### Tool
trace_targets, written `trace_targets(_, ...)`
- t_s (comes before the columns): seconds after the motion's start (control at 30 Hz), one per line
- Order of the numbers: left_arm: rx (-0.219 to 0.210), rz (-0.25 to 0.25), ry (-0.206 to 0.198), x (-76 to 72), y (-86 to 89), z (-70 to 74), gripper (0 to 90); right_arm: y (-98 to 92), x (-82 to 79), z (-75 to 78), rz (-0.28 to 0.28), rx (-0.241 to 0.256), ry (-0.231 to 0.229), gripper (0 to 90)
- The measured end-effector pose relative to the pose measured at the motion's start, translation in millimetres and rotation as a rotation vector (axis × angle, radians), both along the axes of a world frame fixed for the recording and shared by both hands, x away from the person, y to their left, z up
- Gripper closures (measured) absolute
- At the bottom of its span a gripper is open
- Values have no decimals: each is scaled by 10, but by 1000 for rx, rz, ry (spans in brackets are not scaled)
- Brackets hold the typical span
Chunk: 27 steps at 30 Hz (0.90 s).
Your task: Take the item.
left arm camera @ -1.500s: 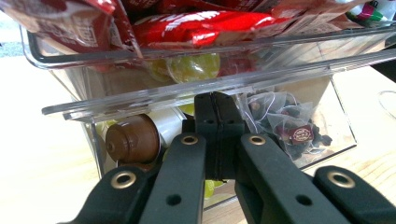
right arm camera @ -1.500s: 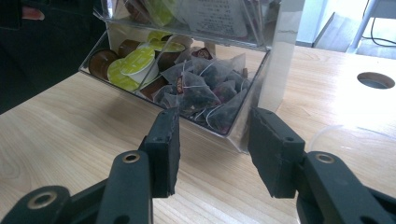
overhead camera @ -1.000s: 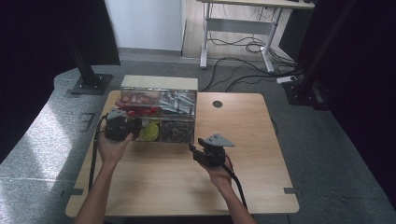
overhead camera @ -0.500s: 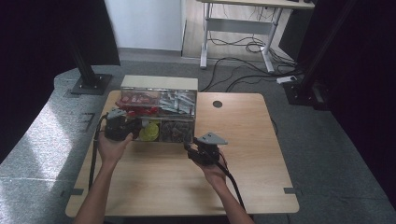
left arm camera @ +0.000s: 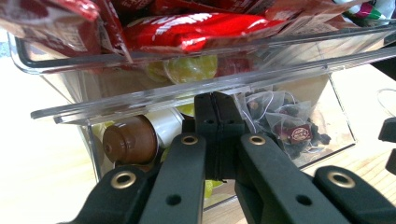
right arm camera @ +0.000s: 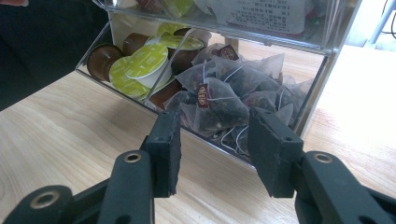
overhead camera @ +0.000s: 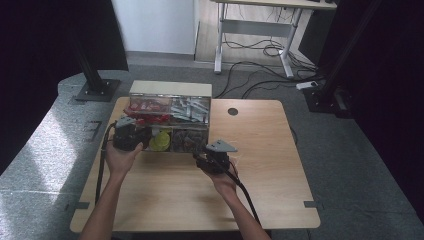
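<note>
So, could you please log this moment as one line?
left gripper: shut at clear box front | right gripper: open, facing tea bags

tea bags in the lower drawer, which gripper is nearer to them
Right. The right gripper sits open just in front of the tea bags. The left gripper is shut at the drawer's front edge, beside the coffee capsules.

Grey carpeted floor (overhead camera: 60, 135) all round the wooden table (overhead camera: 270, 165), black curtains (overhead camera: 45, 45) either side, a white-legged desk (overhead camera: 260, 30) behind, cables (overhead camera: 250, 70) trailing.
</note>
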<state>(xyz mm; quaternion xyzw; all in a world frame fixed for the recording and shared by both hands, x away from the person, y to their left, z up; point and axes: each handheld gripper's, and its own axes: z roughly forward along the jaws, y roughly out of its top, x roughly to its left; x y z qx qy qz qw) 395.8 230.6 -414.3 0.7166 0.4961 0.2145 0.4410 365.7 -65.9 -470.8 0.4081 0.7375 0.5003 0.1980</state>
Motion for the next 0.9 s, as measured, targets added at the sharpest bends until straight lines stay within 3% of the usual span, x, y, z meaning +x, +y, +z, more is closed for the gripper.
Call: trace_targets(0.9,4,-2,0,1,-17,4,900,206,153,-41,8,-15,-4,564)
